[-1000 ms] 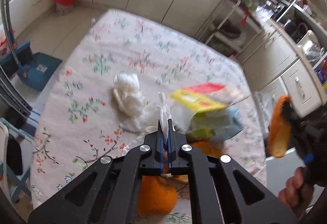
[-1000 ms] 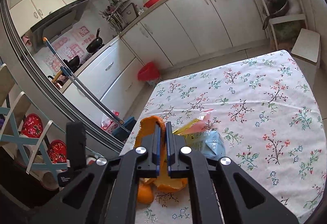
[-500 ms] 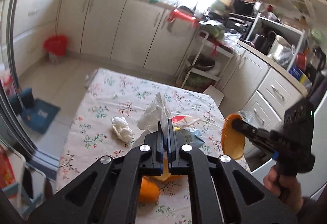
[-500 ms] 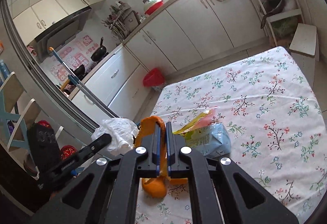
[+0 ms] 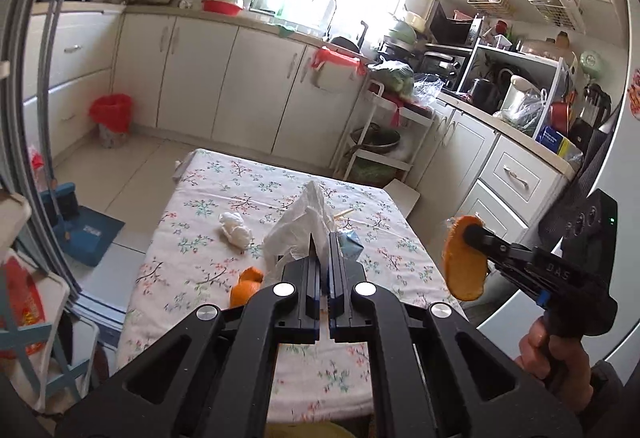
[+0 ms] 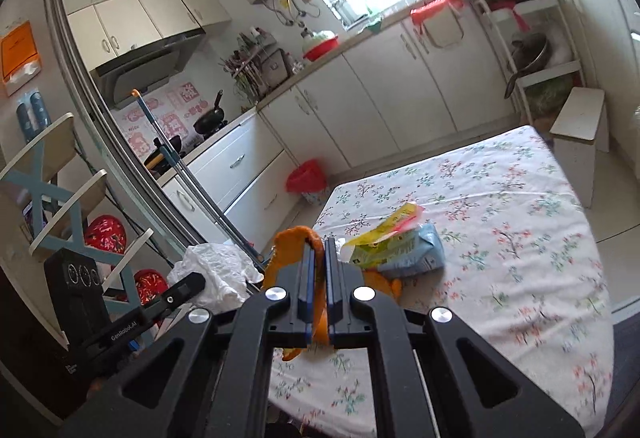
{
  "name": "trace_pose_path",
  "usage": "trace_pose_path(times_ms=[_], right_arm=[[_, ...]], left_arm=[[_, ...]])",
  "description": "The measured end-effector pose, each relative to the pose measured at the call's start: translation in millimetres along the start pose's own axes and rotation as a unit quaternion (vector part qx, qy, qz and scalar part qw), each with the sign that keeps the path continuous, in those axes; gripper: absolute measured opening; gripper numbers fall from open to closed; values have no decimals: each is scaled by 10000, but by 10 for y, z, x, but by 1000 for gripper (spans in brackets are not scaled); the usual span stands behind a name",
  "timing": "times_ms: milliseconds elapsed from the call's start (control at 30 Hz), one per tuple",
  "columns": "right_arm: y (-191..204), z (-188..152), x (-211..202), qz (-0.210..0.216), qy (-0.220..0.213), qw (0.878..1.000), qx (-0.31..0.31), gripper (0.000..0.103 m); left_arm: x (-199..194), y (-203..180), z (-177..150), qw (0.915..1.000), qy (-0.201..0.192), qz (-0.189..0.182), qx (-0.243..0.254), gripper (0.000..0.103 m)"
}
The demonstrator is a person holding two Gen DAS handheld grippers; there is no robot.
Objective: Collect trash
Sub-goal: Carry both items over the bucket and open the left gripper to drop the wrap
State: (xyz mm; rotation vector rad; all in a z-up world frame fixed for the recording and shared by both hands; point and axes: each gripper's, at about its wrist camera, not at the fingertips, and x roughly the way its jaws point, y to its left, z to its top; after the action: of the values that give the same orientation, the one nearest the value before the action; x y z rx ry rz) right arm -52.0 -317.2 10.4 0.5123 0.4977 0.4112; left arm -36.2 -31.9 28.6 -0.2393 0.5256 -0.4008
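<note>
My left gripper (image 5: 323,238) is shut on a white crumpled tissue (image 5: 304,222) and holds it up above the near end of the floral table (image 5: 208,194); it also shows in the right wrist view (image 6: 214,274). My right gripper (image 6: 319,244) is shut on a curved orange peel (image 6: 288,250), which shows at the right in the left wrist view (image 5: 464,264), off the table's right side. On the table lie a second tissue wad (image 5: 235,228), more orange peel (image 5: 246,284), and a yellow and blue snack wrapper (image 6: 404,244).
A red-lined waste bin (image 5: 111,118) stands on the floor by the far cabinets; it also shows in the right wrist view (image 6: 308,180). A blue dustpan (image 5: 84,230) and mop handle are left of the table. A white rack (image 5: 380,142) and stool (image 6: 580,142) stand beyond the table.
Both grippers have lifted up and back from the table with their loads. The tissue and the orange peel rose clear of the cloth; the view now takes in the whole kitchen.
</note>
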Motion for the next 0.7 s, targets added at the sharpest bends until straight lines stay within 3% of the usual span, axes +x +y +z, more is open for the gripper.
trace_pose_path(times_ms=[300,700], right_arm=[[75,-355,-353,-244,-78,9996,-115,8],[170,-715,-523,-336,154,9992,-172,8]], left_arm=[[-466,-272,-351,9989,167,215,394,2],[-618,-464,-955,9945,832,244,583,2]])
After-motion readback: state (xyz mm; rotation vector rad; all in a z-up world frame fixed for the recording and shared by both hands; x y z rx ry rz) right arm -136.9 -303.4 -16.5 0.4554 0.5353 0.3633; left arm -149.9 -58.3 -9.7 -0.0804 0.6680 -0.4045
